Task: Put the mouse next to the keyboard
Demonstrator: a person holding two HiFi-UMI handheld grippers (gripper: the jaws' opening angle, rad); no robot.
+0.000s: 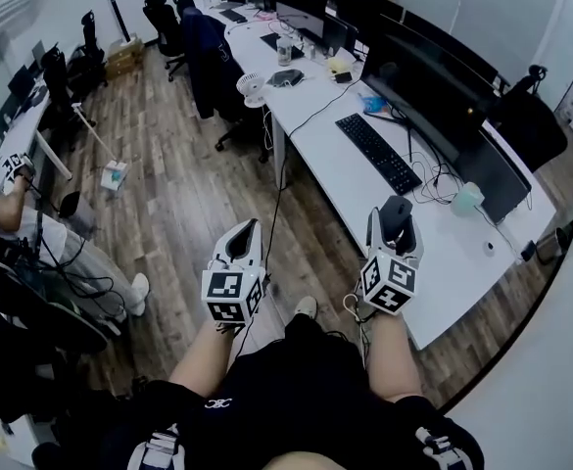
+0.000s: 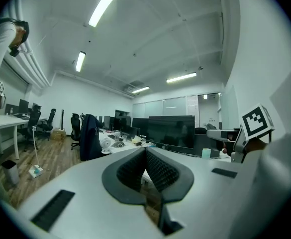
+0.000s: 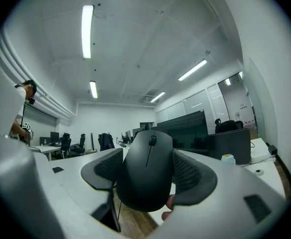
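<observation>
The black mouse (image 3: 146, 173) is clamped between the jaws of the right gripper (image 1: 394, 218), which is held above the near edge of the white desk (image 1: 330, 179). The keyboard (image 1: 378, 152) is seen ahead of that gripper, well apart. The left gripper (image 2: 146, 156) is held alongside, its jaws pressed together on nothing.

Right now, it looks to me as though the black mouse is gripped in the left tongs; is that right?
Not quite: the black mouse is gripped in the right tongs, not the left, as the right gripper view shows. The left tongs are shut with nothing between them.
</observation>
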